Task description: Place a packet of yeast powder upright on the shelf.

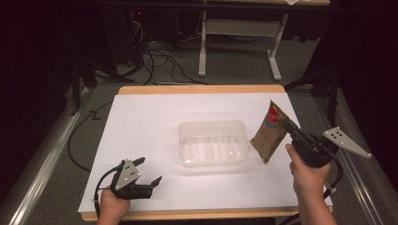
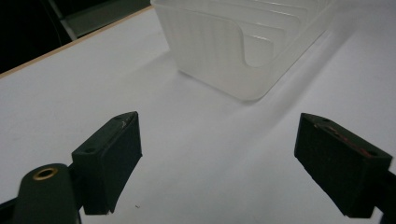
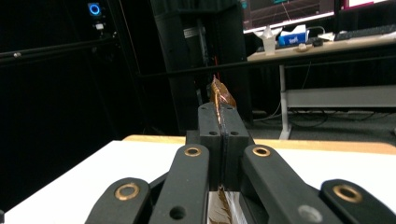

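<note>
Beside the tub (image 1: 213, 143), right gripper (image 1: 287, 125) pinches the brown pouch (image 1: 270, 132); left gripper (image 1: 149, 171) gapes wide, empty.

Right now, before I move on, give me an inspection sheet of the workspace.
Surface: white sheet over a wooden table.
Job's things: brown pouch lifted off the sheet, right of the clear plastic tub; tub looks empty.
Clutter: nothing seen.
Grippers: right gripper shut on the pouch edge; left gripper open, low over the sheet.
Cables: black cable hanging left of the table; a tangle on the floor behind.
Surroundings: desk frame, dark room.
</note>
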Tool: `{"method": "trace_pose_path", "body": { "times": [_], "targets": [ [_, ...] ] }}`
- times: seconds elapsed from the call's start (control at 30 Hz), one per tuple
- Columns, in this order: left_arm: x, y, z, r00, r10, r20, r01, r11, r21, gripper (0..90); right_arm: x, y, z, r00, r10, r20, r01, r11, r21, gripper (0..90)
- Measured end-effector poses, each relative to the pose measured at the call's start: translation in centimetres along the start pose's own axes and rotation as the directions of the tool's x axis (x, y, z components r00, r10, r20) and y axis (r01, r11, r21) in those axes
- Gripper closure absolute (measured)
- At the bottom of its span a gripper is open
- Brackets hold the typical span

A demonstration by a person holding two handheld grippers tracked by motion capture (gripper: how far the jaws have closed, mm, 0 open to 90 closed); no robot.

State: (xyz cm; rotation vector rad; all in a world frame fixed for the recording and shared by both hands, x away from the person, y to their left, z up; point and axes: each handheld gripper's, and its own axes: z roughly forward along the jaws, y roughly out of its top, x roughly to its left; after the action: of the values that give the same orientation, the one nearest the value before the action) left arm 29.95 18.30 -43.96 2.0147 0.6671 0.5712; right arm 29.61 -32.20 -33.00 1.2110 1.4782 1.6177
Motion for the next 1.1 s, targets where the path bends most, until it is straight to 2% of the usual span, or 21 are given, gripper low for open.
{"method": "trace_pose_path", "body": {
  "times": [0.27,0.43,0.8,1.1],
  "targets": [
    [0.0,0.0,-0.2,1.0,-0.003,-0.003,0.003,0.9999,-0.012,15.3,1.4,2.5,0.4,0.9998,-0.021,-0.005,0.021,0.999,-0.034,90.0],
    [0.0,0.1,-0.3,1.0,0.0,-0.007,0.0,0.9999,-0.014,15.3,2.2,3.1,0.7,0.9998,-0.02,-0.005,0.02,0.999,-0.045,90.0],
    [0.1,0.1,-0.5,0.9998,-0.007,-0.017,0.007,0.9995,-0.03,15.3,4.3,3.1,2.7,0.9988,-0.019,-0.045,0.016,0.999,-0.047,90.0],
    [0.2,0.1,-0.7,0.9999,-0.007,-0.015,0.007,0.9992,-0.039,15.3,5.3,2.5,4.2,0.9983,-0.019,-0.055,0.017,0.999,-0.029,90.0]
  ]
}}
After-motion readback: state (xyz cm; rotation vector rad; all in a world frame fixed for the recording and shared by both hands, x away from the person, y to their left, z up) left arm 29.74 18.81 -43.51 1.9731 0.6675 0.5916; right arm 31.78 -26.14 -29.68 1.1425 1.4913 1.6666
